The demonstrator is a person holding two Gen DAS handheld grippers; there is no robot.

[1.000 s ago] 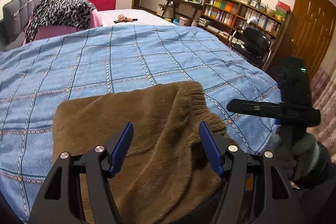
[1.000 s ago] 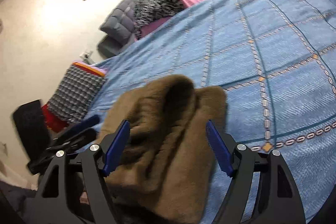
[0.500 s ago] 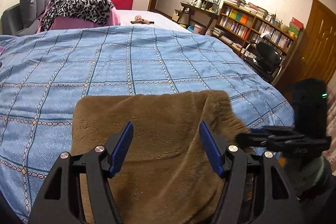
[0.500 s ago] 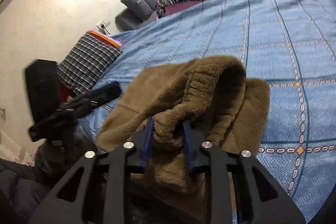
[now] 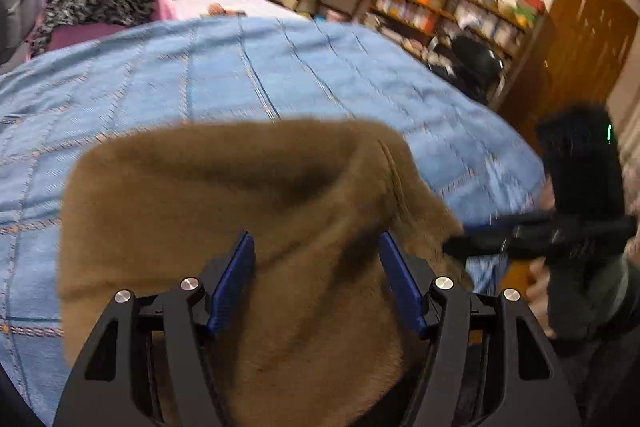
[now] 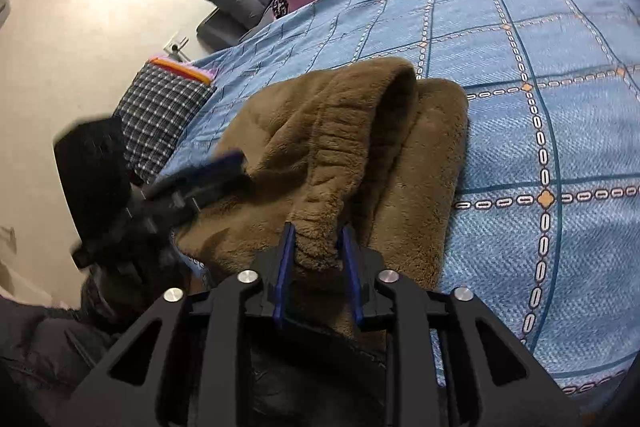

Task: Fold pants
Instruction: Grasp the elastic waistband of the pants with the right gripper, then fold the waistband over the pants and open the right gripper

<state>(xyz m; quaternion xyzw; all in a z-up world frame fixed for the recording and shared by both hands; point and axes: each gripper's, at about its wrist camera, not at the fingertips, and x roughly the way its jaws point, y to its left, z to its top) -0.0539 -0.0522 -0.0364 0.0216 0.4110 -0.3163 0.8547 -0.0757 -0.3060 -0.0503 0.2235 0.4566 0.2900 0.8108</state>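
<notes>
**Waistband pinched on the right, left jaws wide over the fleece**

The brown fleece pants (image 6: 352, 155) are seen lying on the near part of the bed (image 6: 560, 67), on its blue checked bedspread, already doubled into a thick bundle whose long axis runs away from the person toward the pillows. In the right wrist view the ribbed elastic waistband is seen rising as a ridge straight ahead of the right gripper (image 6: 316, 259), and a bunch of that ridge is held between the blue pads, which press on it from both sides. Those jaws have just been opening a little after a tighter squeeze, yet cloth is still caught between them.

The left gripper (image 5: 316, 279) is held with its jaws spread wide; the fleece fills the space between and below them, but the pads are not seen pressing on it (the left wrist view is blurred, so contact at the very tips cannot be ruled out). In that view the right gripper appears at the right edge of the bundle, level with the lifted corner.

The coming move is judged to turn on this: the lifted waistband lies directly ahead of the right jaws, so the right hand is the nearer one to carry the edge over along the bundle's length, while the left is placed to steady the body of the cloth.
</notes>
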